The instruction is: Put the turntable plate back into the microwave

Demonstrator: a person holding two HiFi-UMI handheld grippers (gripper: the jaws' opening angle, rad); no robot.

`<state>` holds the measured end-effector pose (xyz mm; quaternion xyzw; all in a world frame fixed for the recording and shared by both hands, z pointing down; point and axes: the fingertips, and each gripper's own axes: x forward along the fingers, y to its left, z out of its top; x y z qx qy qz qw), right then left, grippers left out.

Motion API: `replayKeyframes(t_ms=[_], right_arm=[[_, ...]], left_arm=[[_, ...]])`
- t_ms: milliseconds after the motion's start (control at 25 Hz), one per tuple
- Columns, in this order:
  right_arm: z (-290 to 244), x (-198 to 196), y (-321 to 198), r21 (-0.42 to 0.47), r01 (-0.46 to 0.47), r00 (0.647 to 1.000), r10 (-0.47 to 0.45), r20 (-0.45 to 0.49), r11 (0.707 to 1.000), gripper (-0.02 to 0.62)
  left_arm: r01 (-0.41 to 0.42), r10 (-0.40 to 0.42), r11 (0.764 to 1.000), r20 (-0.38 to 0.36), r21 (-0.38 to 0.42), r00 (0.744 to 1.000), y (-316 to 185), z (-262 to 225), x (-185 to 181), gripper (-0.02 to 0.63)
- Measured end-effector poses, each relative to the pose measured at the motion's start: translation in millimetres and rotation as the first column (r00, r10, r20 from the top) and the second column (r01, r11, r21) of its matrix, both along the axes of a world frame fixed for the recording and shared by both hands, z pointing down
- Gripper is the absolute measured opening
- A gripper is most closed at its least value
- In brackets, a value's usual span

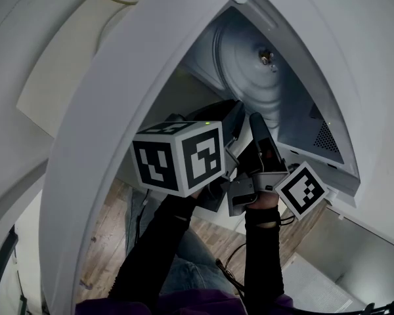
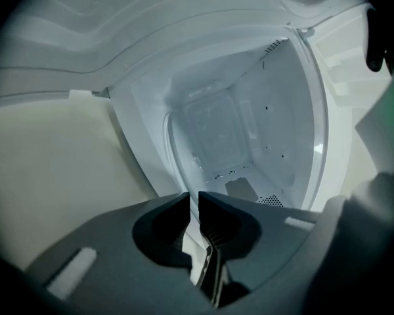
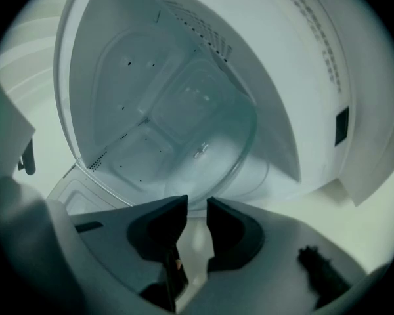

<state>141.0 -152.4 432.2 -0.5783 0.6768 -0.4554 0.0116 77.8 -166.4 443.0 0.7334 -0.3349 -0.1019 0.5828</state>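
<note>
Left claw: narrow gap, nothing between jaws, aimed into open microwave. Just beside it, to the right, right claw: jaws wider apart, also empty, tips near front rim of glass turntable plate. Plate lying inside microwave cavity, small hub showing at its centre. Both claws at cavity mouth, apart from plate. Below, two arms in dark sleeves.

Your turntable plate is a round disc of clear glass with a small hub at its centre, lying inside the white microwave. In your head view the open cavity sits at one o'clock.
</note>
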Motion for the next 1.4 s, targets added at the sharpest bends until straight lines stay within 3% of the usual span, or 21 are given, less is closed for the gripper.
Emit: replayKeyframes(t_ms=[200, 320, 480, 680, 760, 960, 1200, 1400], right_arm=[[-3, -8, 2, -0.035, 0.066, 0.989, -0.070, -0.130, 0.997, 0.090], [-7, -9, 5, -0.009, 0.064, 0.982, -0.065, -0.179, 0.998, 0.046], [-12, -12, 4, 0.016, 0.078, 0.984, -0.074, -0.160, 0.997, 0.044], [-16, -13, 6, 0.032, 0.075, 0.987, -0.070, -0.142, 0.997, 0.043], [-17, -11, 9, 0.031, 0.053, 0.990, -0.048, -0.129, 0.998, 0.043], [-33, -5, 22, 0.043, 0.052, 0.985, -0.044, -0.167, 0.998, 0.041], [-68, -13, 40, 0.117, 0.151, 0.970, -0.124, -0.212, 0.982, 0.021], [-120, -25, 56, 0.224, 0.261, 0.935, -0.188, -0.300, 0.939, 0.021]], left_arm=[[0.010, -0.010, 1.000, -0.004, 0.006, 1.000, -2, 0, -2, 0.048], [0.020, -0.020, 1.000, 0.002, -0.002, 1.000, -2, 4, -4, 0.046], [0.018, -0.018, 1.000, 0.009, 0.000, 1.000, -2, 4, -4, 0.047], [0.060, -0.062, 0.998, 0.069, 0.031, 0.996, -1, 4, -7, 0.046], [0.073, -0.079, 0.996, 0.109, 0.058, 0.991, 1, 2, -10, 0.005], [0.042, -0.058, 0.995, 0.180, 0.089, 0.982, 16, -13, -6, 0.005], [0.041, -0.111, 0.975, 0.323, 0.217, 0.940, 46, -59, -17, 0.005], [0.012, -0.199, 0.919, 0.439, 0.394, 0.876, 69, -115, -31, 0.005]])
